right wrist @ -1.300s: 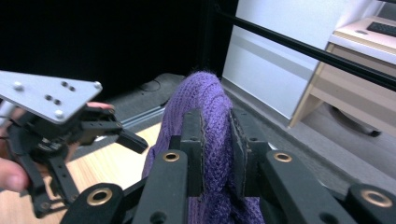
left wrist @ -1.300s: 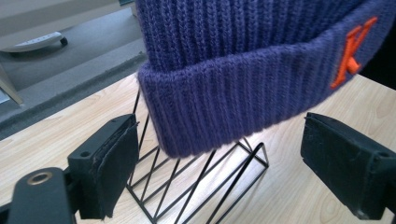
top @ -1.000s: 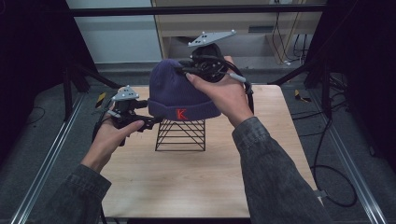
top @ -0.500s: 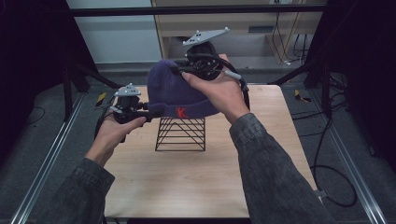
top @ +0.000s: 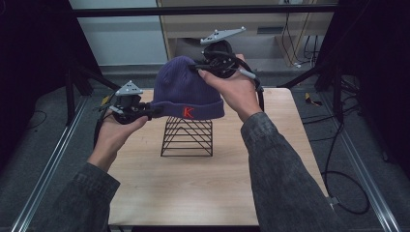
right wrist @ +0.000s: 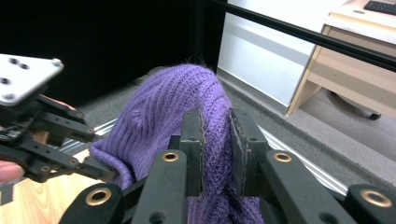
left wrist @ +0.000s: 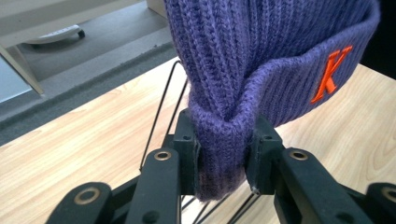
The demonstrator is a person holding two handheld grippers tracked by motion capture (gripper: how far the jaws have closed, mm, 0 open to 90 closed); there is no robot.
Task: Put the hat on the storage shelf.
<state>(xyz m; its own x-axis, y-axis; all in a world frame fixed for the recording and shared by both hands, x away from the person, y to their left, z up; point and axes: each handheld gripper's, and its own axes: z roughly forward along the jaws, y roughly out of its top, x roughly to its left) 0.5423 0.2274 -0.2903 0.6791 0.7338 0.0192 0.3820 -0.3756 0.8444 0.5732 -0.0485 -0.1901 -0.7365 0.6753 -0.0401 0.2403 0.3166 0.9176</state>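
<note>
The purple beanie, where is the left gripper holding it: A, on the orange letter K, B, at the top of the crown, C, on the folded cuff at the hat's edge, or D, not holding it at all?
C: in the left gripper view the left gripper has its jaws clamped on a bunched fold of the purple beanie cuff, with the orange K off to one side.
</note>
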